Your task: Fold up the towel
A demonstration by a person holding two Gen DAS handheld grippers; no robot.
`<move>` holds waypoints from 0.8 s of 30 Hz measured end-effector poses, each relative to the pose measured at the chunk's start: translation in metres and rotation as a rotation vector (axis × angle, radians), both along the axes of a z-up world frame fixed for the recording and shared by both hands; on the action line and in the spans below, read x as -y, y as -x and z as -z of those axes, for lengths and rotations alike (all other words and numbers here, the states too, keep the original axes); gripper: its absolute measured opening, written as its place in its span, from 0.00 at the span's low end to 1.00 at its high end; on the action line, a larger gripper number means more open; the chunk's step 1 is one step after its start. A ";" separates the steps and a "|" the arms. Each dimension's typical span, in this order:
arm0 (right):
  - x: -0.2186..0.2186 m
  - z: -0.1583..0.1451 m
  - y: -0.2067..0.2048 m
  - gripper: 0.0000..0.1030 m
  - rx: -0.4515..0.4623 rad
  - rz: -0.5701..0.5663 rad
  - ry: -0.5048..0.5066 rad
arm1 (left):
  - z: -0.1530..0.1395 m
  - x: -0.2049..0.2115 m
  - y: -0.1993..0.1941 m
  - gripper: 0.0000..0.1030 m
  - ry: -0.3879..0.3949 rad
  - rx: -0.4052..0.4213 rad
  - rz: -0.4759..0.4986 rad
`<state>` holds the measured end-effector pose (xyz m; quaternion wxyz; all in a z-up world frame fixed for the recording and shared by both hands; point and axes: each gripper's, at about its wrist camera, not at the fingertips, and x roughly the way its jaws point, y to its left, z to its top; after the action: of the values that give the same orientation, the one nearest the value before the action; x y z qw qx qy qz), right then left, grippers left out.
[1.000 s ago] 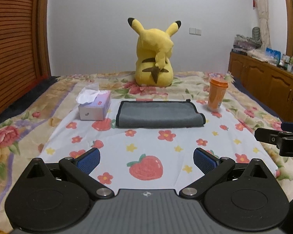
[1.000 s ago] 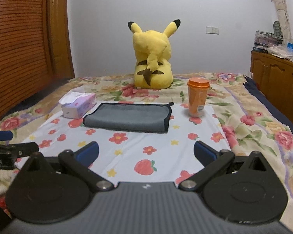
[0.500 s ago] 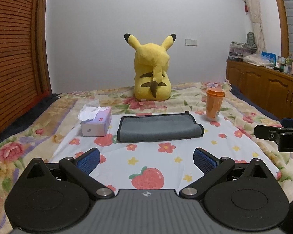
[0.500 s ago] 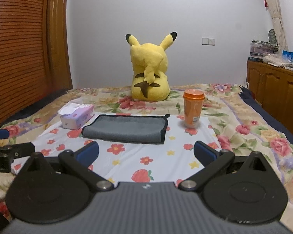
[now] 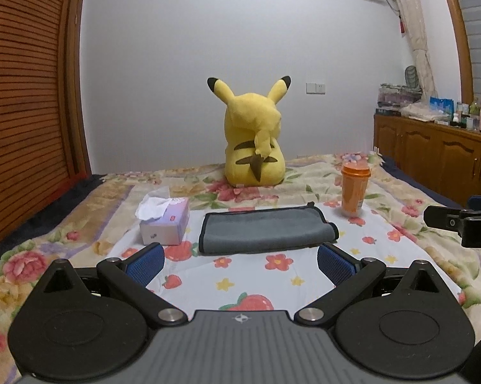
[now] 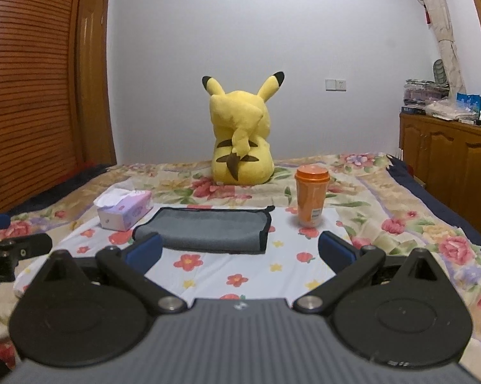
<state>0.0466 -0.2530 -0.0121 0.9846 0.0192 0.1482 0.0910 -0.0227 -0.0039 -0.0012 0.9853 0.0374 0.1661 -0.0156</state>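
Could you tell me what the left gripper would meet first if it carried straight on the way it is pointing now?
Probably the grey towel: it lies directly ahead between the left gripper's open fingers, with only flowered sheet before it. Height is hard to judge.

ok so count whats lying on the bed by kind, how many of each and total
towel: 1
tissue box: 1
orange cup: 1
yellow plush toy: 1
floral mat: 1
total: 5
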 end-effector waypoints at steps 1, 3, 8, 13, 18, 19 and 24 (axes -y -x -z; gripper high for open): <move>0.001 0.000 0.000 1.00 0.003 0.002 -0.003 | 0.000 0.000 0.001 1.00 0.000 0.005 0.001; 0.002 0.000 0.000 1.00 0.004 0.005 -0.008 | -0.001 0.001 0.002 1.00 -0.003 0.013 0.001; 0.004 0.000 0.001 1.00 0.007 0.010 -0.011 | -0.001 0.001 0.003 1.00 -0.009 0.018 0.002; 0.005 0.000 0.001 1.00 0.009 0.012 -0.013 | -0.001 0.002 0.003 1.00 -0.008 0.017 0.001; 0.005 0.000 0.001 1.00 0.008 0.011 -0.011 | -0.001 0.002 0.003 1.00 -0.007 0.018 0.002; 0.005 0.000 0.001 1.00 0.009 0.011 -0.011 | -0.001 0.002 0.003 1.00 -0.007 0.017 0.002; 0.004 0.000 0.001 1.00 0.009 0.011 -0.011 | -0.001 0.002 0.003 1.00 -0.008 0.017 0.002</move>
<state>0.0455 -0.2574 -0.0117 0.9856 0.0250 0.1433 0.0865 -0.0260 -0.0059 -0.0006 0.9865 0.0416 0.1576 -0.0157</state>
